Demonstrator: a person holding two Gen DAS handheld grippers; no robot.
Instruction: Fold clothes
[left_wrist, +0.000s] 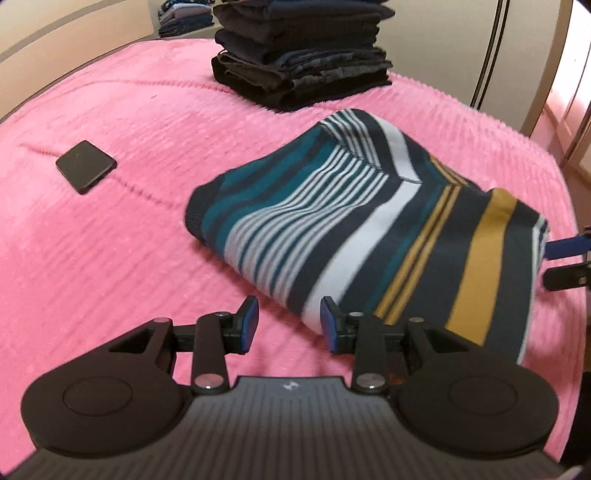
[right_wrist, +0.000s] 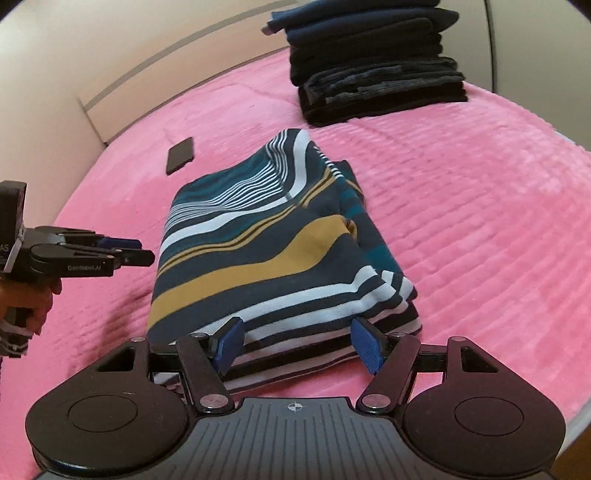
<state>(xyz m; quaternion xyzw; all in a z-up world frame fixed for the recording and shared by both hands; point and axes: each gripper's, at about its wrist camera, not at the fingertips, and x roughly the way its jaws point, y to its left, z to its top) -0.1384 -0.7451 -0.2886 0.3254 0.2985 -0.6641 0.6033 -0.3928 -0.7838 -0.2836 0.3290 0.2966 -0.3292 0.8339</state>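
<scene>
1. Left wrist view: the left hand-held gripper (left_wrist: 290, 321) is hovering with its blue-padded fingers spread and nothing between them, just off the near corner of the striped knit garment in navy, teal, white and mustard (left_wrist: 369, 229).
2. That garment is lying as a compact folded bundle on the pink ribbed plush bedspread (left_wrist: 147, 258), several layers thick, so it seems to be resting here for squaring up or for lifting; I cannot tell which.
3. A tall stack of dark folded clothes (left_wrist: 299, 55) is standing farther back on the bed, which suggests finished pieces are being gathered there.
4. A small flat black rectangular device (left_wrist: 85, 166) is lying well apart to the left, clear of the working area.
5. At the right edge, part of the other gripper is peeking in beside the bundle.
6. Right wrist view: the right hand-held gripper (right_wrist: 295, 341) is standing wide open at the bundle's near edge, its fingers flanking the stacked layers of the garment (right_wrist: 258, 258) without pinching them.
7. The left hand-held gripper (right_wrist: 129, 251) is showing side-on in a person's hand (right_wrist: 33, 306), just beside the bundle's left edge.
8. The dark stack (right_wrist: 376, 74) is sitting beyond the garment, apart from it.
</scene>
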